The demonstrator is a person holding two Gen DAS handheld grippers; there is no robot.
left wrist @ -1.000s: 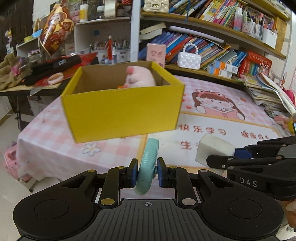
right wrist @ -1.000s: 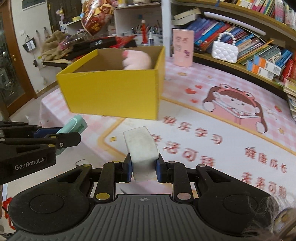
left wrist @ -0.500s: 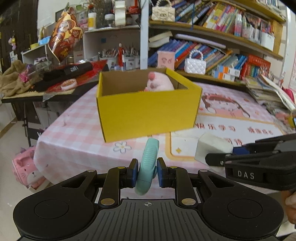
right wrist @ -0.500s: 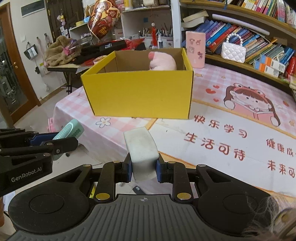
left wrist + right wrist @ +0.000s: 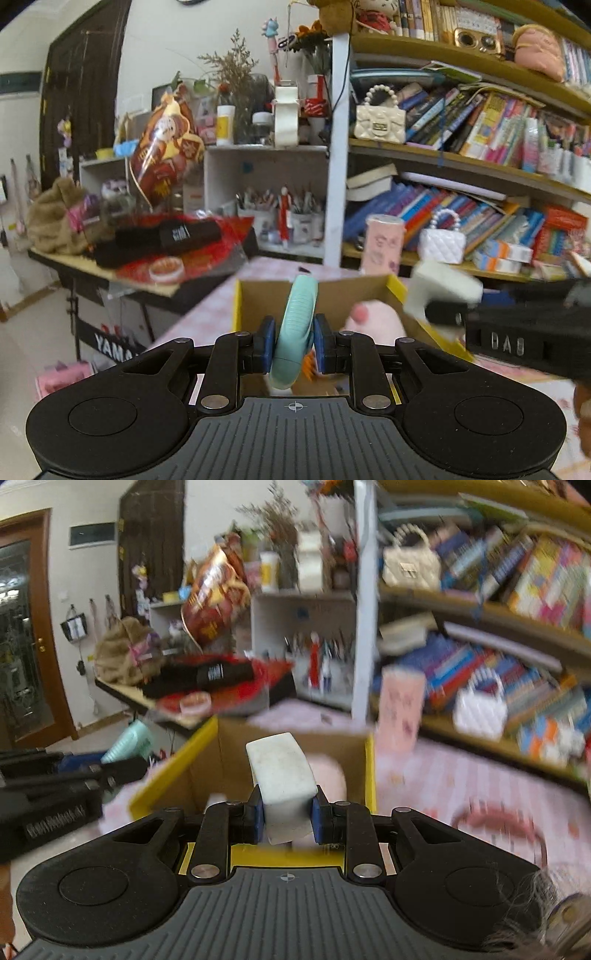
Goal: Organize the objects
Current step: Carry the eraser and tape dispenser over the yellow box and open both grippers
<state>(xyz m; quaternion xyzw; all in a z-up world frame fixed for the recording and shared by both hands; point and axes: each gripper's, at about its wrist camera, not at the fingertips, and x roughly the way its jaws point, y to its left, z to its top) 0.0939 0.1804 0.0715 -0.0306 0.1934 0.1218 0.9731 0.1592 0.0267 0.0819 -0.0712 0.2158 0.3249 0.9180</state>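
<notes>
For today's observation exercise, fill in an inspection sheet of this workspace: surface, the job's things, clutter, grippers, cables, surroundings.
Surface: pink checked tablecloth.
Job's things: yellow box open, pink plush toy inside.
Clutter: pink canister behind the box.
Grippers: left gripper shut on teal comb; right gripper shut on white block; both at the box.
Cables: nothing seen.
Surroundings: crowded bookshelf, side table piled with things.
</notes>
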